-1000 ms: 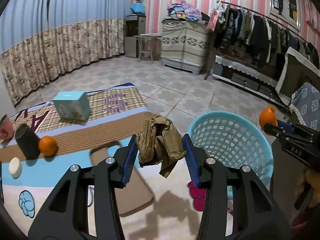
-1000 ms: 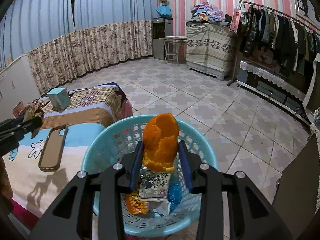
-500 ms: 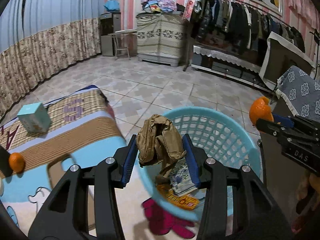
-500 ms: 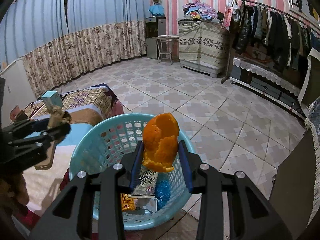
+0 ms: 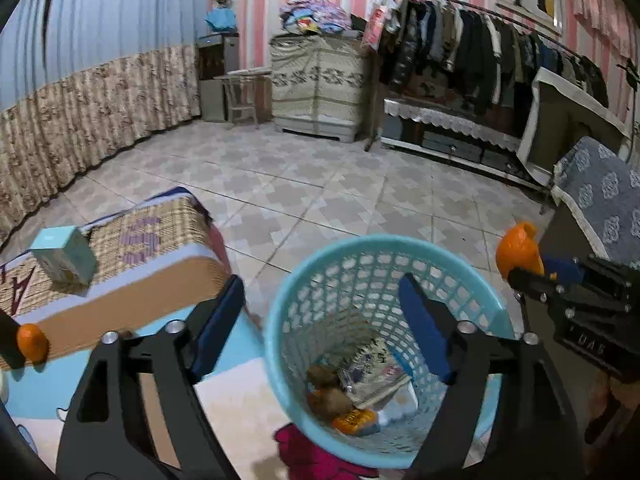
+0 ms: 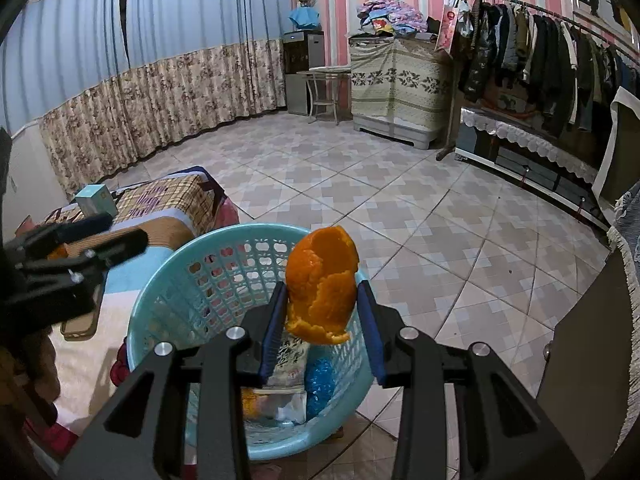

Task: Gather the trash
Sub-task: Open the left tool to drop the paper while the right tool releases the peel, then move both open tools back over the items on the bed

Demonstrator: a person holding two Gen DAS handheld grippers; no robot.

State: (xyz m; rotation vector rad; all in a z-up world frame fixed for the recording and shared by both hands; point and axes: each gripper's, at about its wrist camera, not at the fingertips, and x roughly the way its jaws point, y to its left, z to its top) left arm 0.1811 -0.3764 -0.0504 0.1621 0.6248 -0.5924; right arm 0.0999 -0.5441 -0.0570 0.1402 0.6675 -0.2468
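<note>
Left hand-held gripper (image 5: 322, 312): its jaws have just been opening and now stand wide apart above the basket, nothing between the blue pads.
Right hand-held gripper (image 6: 322, 312): clamped on the orange peel, the two pads pressing its lower sides; it sits over the basket's near rim.
Orange peel (image 6: 322, 286): upright between the right pads, torn edge at the bottom, above the basket's opening.
Basket (image 5: 360, 246): light blue plastic, perforated wall, standing on the tiled floor just beside the bed's edge.
Trash in basket (image 5: 360, 384): a brown crumpled lump, a printed wrapper, an orange packet and a white scrap lie together on the bottom; from the right wrist a blue crinkled piece (image 6: 319, 380) also shows there.
Bed (image 5: 132, 292): covered with a patterned blanket, left of the basket.
Box (image 5: 64, 256): pale blue, on the plaid part of the blanket toward the bed's far end.
Orange (image 5: 32, 343): whole, at the left edge of the left wrist view, on the bed.
Phone case (image 6: 82, 320): brown, flat on the bed near the edge beside the basket, partly hidden by the left gripper.
</note>
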